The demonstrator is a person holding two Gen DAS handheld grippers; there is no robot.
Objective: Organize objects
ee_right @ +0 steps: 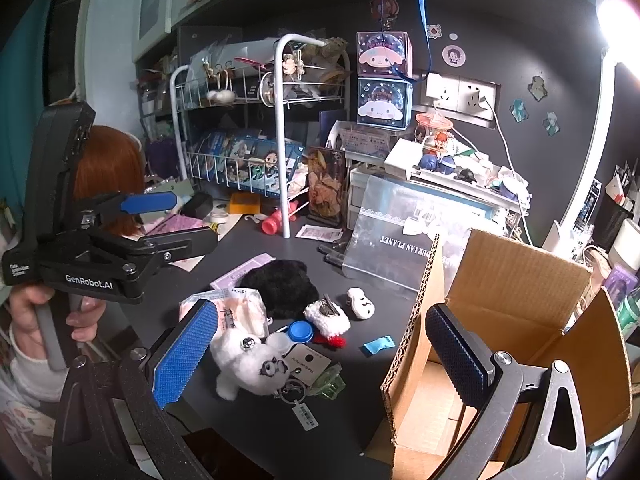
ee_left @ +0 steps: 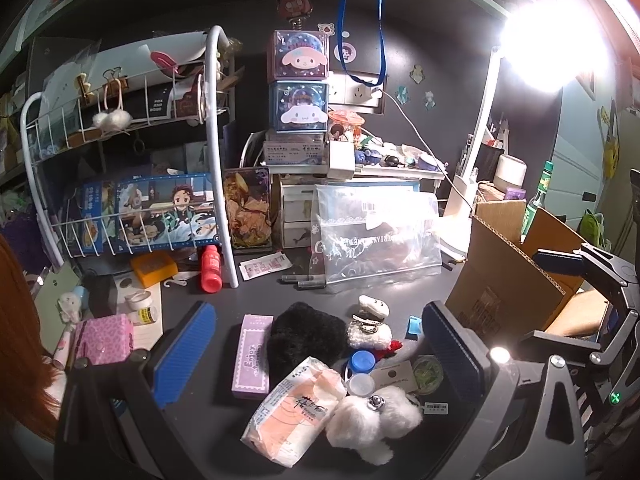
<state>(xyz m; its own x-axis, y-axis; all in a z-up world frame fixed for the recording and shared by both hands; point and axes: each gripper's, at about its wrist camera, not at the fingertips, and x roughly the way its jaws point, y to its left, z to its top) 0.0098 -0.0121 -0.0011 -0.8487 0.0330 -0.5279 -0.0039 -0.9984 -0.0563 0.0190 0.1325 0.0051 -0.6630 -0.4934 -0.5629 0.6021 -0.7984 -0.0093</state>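
Both tongs, the left tongs and right tongs, gape wide and empty over clutter low-centre on the counter, so pinch the white plush squarely before lifting toward the box at lower right.

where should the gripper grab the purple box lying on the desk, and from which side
Grip the purple box across its two long edges, near the middle, coming straight down from above. It lies flat and is long and narrow, so the short width fits between the fingers. The left gripper is open and close by. The black furry pouch crowds its right edge, so set that finger carefully.
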